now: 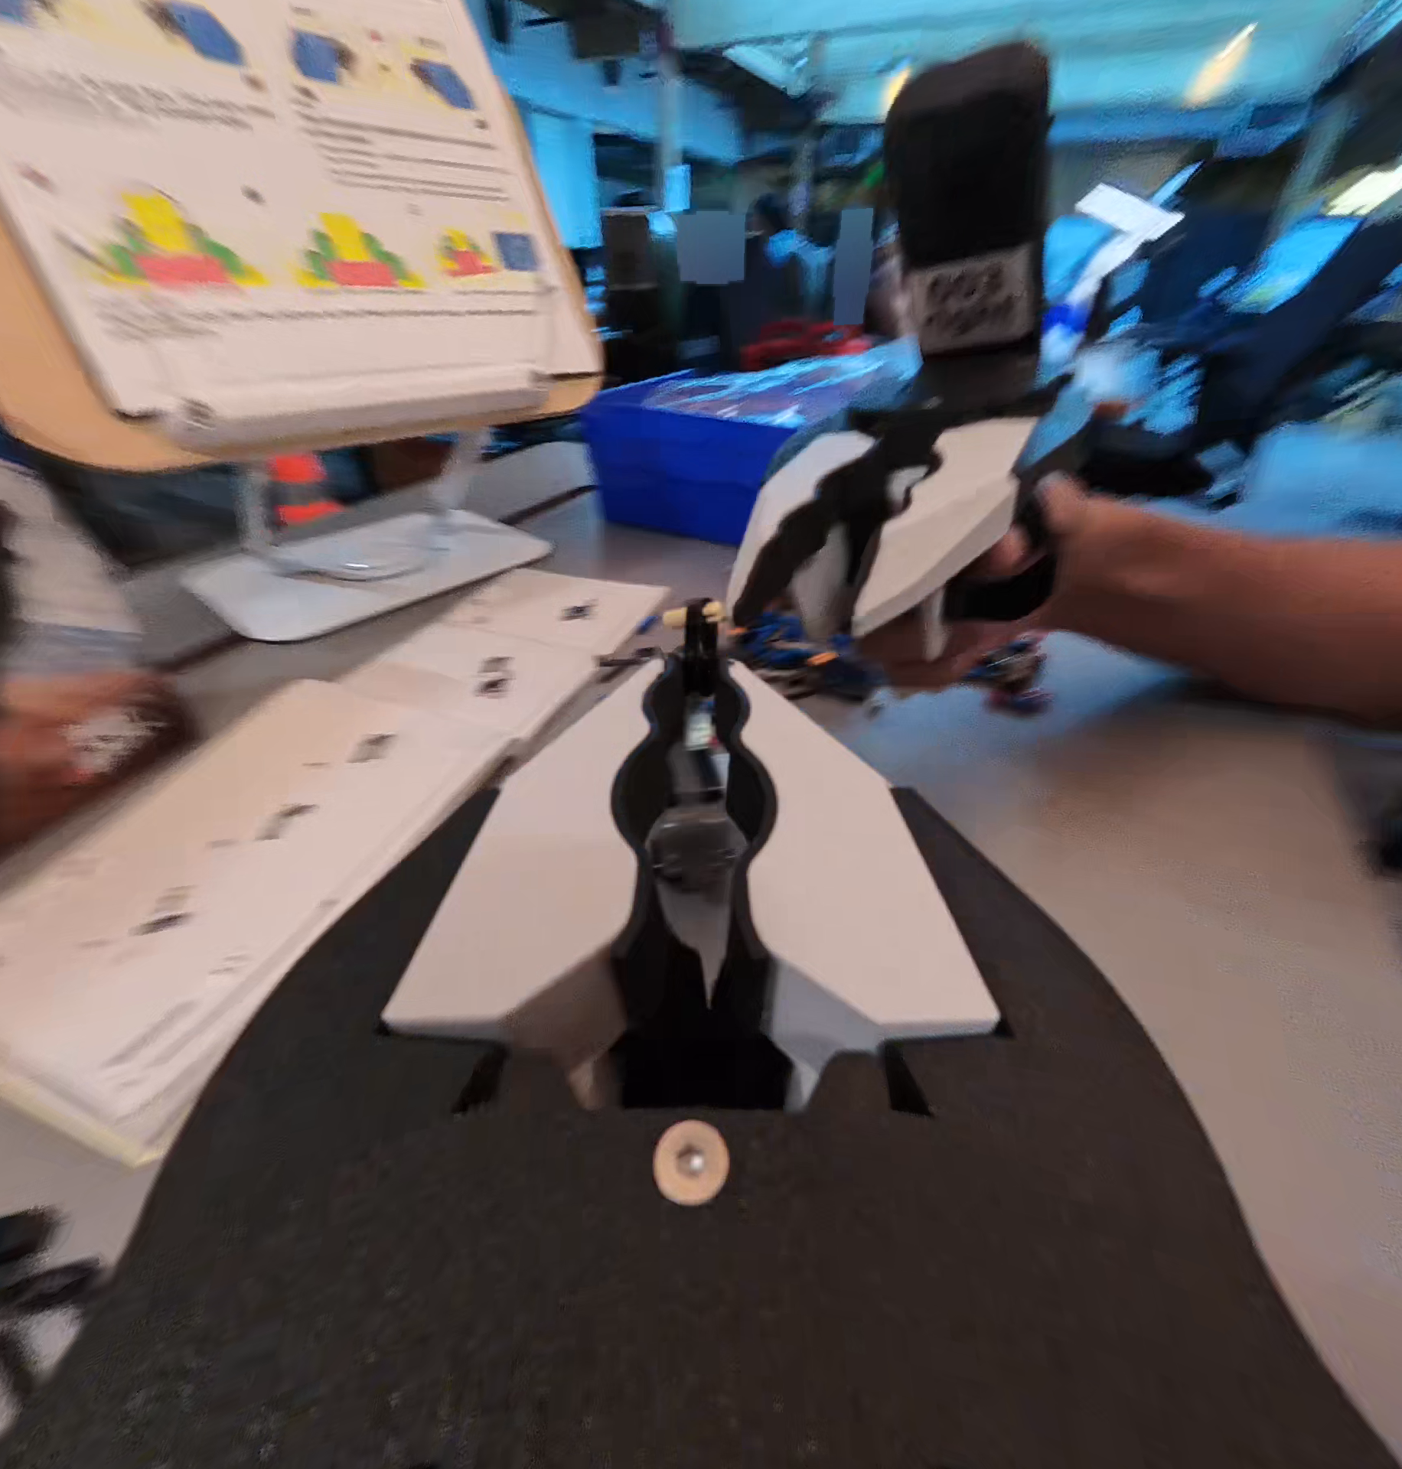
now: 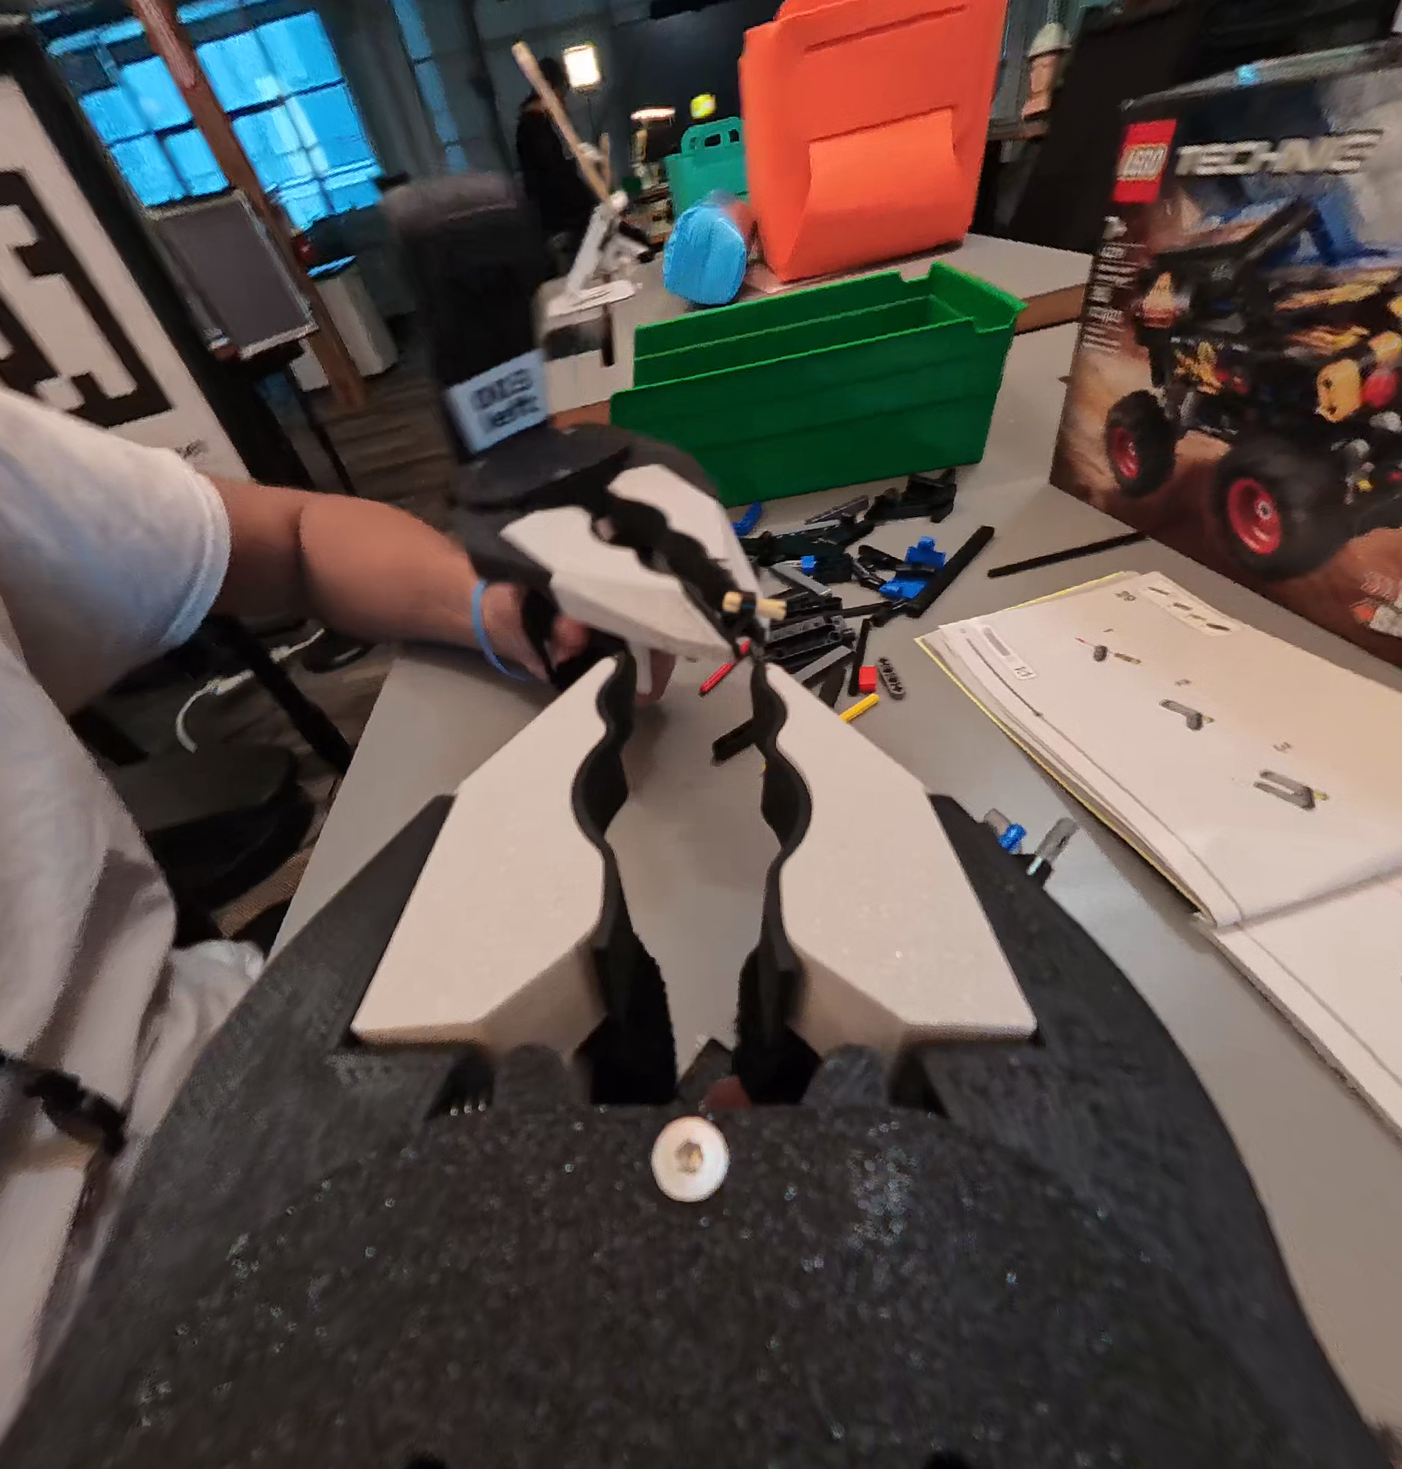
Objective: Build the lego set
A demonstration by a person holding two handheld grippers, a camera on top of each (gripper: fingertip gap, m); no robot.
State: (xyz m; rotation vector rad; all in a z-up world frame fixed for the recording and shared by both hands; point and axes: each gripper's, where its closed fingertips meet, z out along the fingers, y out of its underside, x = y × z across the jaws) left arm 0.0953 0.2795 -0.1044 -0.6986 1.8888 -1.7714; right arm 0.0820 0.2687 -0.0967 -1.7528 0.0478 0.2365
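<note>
Left gripper [image 1: 694,636]: fingers closed on a black pin piece [image 1: 695,636] with tan ends, held above the tabletop [image 2: 682,827], just before the loose parts pile [image 2: 849,572]. Its black stem runs along the fingers; tan crossbar lies crosswise. Right gripper [image 2: 686,676]: fingers apart, empty. Advice: approach squarely, grasp one tan end.

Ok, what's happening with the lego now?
Left gripper shut on small black piece with tan pins. Right gripper open, empty. Loose parts pile ahead; nothing in the way.
</note>
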